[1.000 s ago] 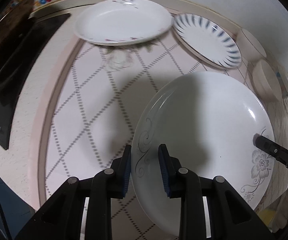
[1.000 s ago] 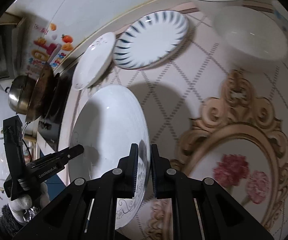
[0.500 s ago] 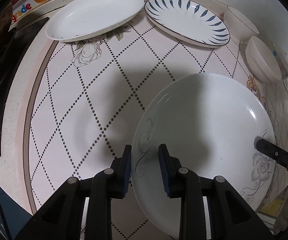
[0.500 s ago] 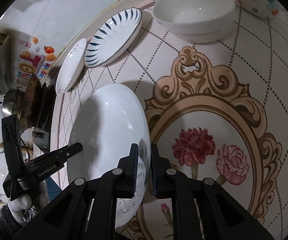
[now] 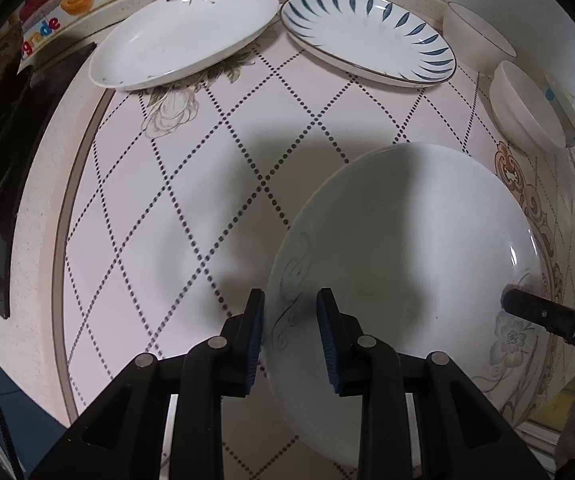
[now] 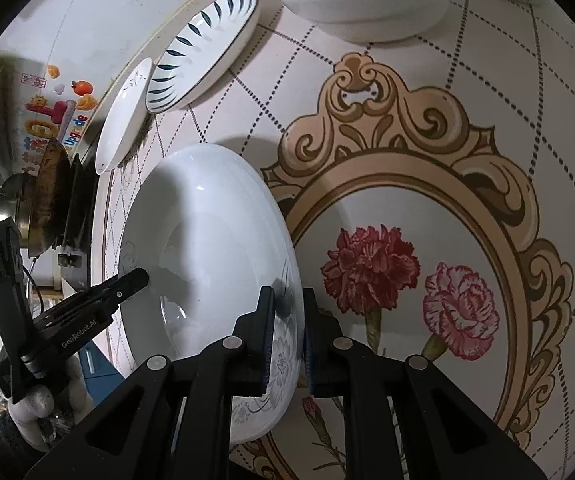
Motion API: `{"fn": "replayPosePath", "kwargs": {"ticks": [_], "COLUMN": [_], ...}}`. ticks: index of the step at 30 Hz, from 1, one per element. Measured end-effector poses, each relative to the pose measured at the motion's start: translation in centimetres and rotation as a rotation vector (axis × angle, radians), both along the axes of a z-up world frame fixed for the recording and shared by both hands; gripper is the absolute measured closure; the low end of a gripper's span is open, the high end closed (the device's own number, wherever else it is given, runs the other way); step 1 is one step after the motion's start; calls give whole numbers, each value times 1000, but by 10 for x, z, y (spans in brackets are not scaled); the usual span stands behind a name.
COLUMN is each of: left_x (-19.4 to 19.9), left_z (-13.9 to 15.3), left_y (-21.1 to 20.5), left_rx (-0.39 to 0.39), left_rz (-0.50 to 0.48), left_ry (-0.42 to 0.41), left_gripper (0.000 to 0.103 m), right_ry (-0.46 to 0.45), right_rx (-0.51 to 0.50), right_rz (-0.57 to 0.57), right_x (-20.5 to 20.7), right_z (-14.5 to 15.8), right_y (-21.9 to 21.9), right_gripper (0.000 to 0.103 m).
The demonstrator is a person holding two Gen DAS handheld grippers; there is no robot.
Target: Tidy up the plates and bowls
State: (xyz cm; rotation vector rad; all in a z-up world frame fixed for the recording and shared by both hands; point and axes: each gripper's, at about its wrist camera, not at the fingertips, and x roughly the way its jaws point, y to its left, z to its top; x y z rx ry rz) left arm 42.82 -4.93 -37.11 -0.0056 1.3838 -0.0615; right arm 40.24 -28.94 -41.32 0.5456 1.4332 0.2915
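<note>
The left gripper [image 5: 290,320] and right gripper [image 6: 288,320] each pinch an opposite rim of the large white floral plate [image 5: 399,264], sharing its weight so it stays level just over the worktop [image 5: 191,200], probably for setting down. A plain white plate [image 5: 183,36], a blue-leaf plate [image 5: 367,36] and white bowls [image 5: 527,108] line the back wall. A patterned cloth covers the worktop.
</note>
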Motion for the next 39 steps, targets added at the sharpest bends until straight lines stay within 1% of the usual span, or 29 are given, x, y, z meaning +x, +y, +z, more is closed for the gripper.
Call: {"fn": "replayPosePath", "kwargs": {"ticks": [1, 2, 3, 5, 6, 7, 8, 10, 13, 14, 15, 16, 18, 20, 21, 22, 23, 25, 26, 27, 28, 29, 30, 31, 32, 33, 34, 36, 39], "left_x": [0, 2, 2, 8, 12, 18, 27, 46, 83, 94, 102, 112, 129, 146, 155, 161, 168, 178, 183, 188, 192, 196, 200, 203, 204, 205, 205, 205, 204], "left_z": [5, 15, 26, 51, 59, 67, 72, 75, 69, 64, 60, 53, 39, 24, 15, 8, 1, -11, -15, -18, -20, -21, -22, -22, -22, -22, -21, -20, -12], "left_y": [2, 8, 14, 30, 38, 50, 61, 82, 114, 125, 135, 147, 166, 183, 189, 193, 196, 203, 204, 203, 202, 200, 197, 196, 196, 196, 198, 202, 205], "left_rx": [-5, -19, -32, -61, -74, -106, -138, -171, -172, -174, -179, -187, -191, -179, -172, -166, -166, -171, -183, -186, -178, -162, -150, -125, -120, -114, -105, -112, -96], "left_rz": [9, 29, 53, 121, 149, 193, 231, 294, 384, 416, 442, 472, 524, 564, 574, 577, 578, 582, 576, 565, 549, 533, 517, 509, 507, 507, 512, 516, 506], "left_ry": [-7, -23, -42, -89, -103, -121, -132, -157, -180, -178, -177, -173, -166, -154, -141, -128, -116, -95, -88, -83, -84, -91, -95, -92, -97, -102, -103, -112, -133], "left_gripper": [79, 79, 78, 78, 71, 65, 59, 55, 55, 55, 55, 55, 55, 55, 55, 55, 55, 55, 55, 55, 59, 65, 76, 77, 77, 80, 83, 85, 85], "right_ry": [35, 46, 47, 18, -8, -30, -52, -87, -149, -166, -198, -215, -255, -253, -242, -235, -220, -185, -161, -139, -145, -141, -136, -130, -131, -136, -148, -184, -196], "right_rx": [9, 14, 7, -25, -38, -43, -32, 16, 86, 94, 94, 89, 58, 33, 13, -1, -28, -69, -64, -48, -37, -34, -36, -36, -21, -12, -23, -59, -64], "right_rz": [-7, -17, -35, -48, -49, -47, -35, 13, 95, 109, 130, 144, 191, 225, 251, 264, 280, 283, 282, 281, 277, 281, 295, 307, 315, 319, 328, 344, 349], "right_x": [1, 2, 3, 7, 11, 16, 26, 49, 101, 116, 143, 160, 210, 248, 274, 288, 309, 334, 344, 351, 355, 359, 363, 365, 366, 366, 364, 363, 359], "right_z": [0, 2, 10, 29, 41, 51, 62, 79, 96, 99, 102, 103, 100, 91, 82, 77, 64, 45, 35, 27, 25, 21, 16, 13, 10, 8, 8, 10, 9], "right_y": [-4, -8, -16, -25, -26, -25, -20, 1, 49, 63, 85, 97, 136, 162, 179, 185, 196, 205, 209, 210, 210, 212, 217, 219, 222, 221, 224, 229, 233], "right_gripper": [88, 88, 88, 79, 67, 57, 54, 51, 48, 48, 48, 48, 48, 48, 48, 48, 48, 48, 48, 49, 55, 57, 68, 79, 82, 88, 91, 90, 90]}}
